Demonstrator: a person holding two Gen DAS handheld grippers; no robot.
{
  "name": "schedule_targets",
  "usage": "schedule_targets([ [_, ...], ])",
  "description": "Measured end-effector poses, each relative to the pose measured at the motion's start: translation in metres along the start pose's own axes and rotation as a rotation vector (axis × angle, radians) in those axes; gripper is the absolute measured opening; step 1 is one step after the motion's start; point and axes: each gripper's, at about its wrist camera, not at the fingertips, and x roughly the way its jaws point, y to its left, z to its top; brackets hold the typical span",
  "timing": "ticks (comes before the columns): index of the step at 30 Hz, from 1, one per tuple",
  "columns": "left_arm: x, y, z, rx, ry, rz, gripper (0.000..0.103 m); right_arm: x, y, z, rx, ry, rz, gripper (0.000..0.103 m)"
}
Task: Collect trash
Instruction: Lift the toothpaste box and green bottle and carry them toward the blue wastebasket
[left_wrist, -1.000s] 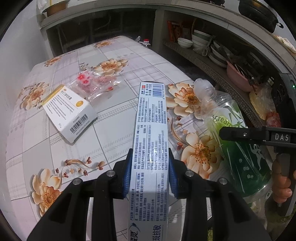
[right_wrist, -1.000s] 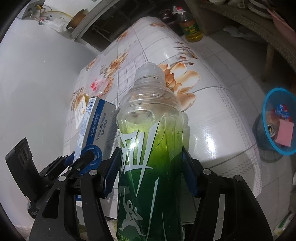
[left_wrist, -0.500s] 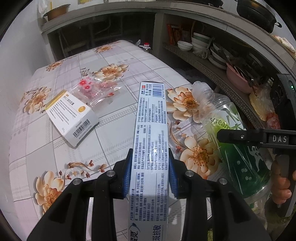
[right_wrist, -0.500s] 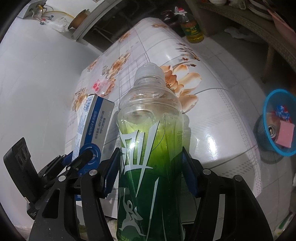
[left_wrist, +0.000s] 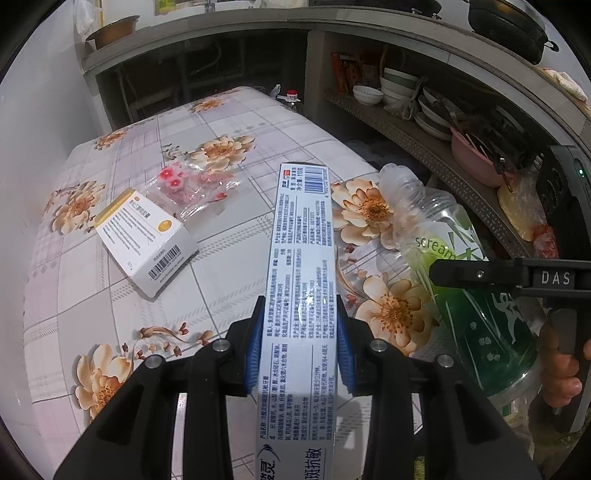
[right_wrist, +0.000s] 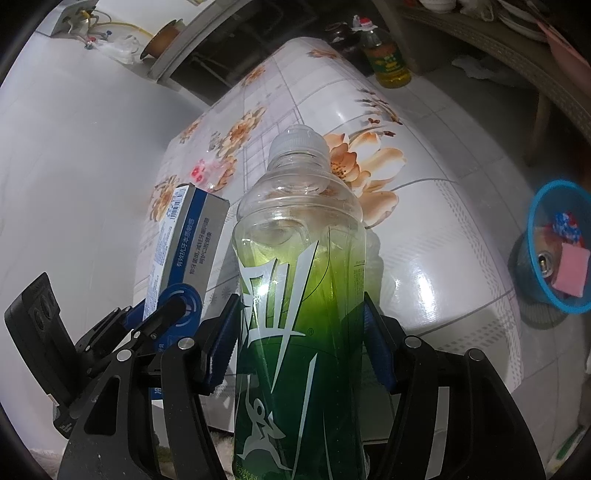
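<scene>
L gripper (left_wrist: 300, 345) jaws were clamped on the box (left_wrist: 301, 295), R gripper (right_wrist: 300, 349) jaws on the bottle (right_wrist: 299, 295), both above the counter (left_wrist: 229, 280); best kept clenched & level en route to the bin (right_wrist: 532, 236).

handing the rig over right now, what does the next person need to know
Left hand-held gripper: shut on the long white-and-blue toothpaste box.
Right hand-held gripper: shut on the clear plastic bottle with a green label.
Both are held above the floral-cloth table.
Left on the table: white-and-yellow cardboard box, clear wrapper with pink print.
Blue plastic bin on the floor already holds trash.
Neither held item is binned yet.
</scene>
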Motion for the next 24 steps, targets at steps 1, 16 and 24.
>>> schedule_targets([
  [1,-0.0004,-0.0009,0.0,0.001,-0.001,0.001,0.033,-0.0001,0.0002,0.0003,-0.001,-0.001,0.0,0.059],
  [16,-0.0049,-0.0042,0.0011,0.012,-0.012,0.005,0.033,-0.0004,0.0025,0.0015,-0.006,-0.002,0.004,0.059],
  [24,-0.0057,-0.005,0.0031,0.016,-0.015,0.008,0.033,-0.0018,0.0042,0.0041,-0.005,-0.006,0.007,0.059],
])
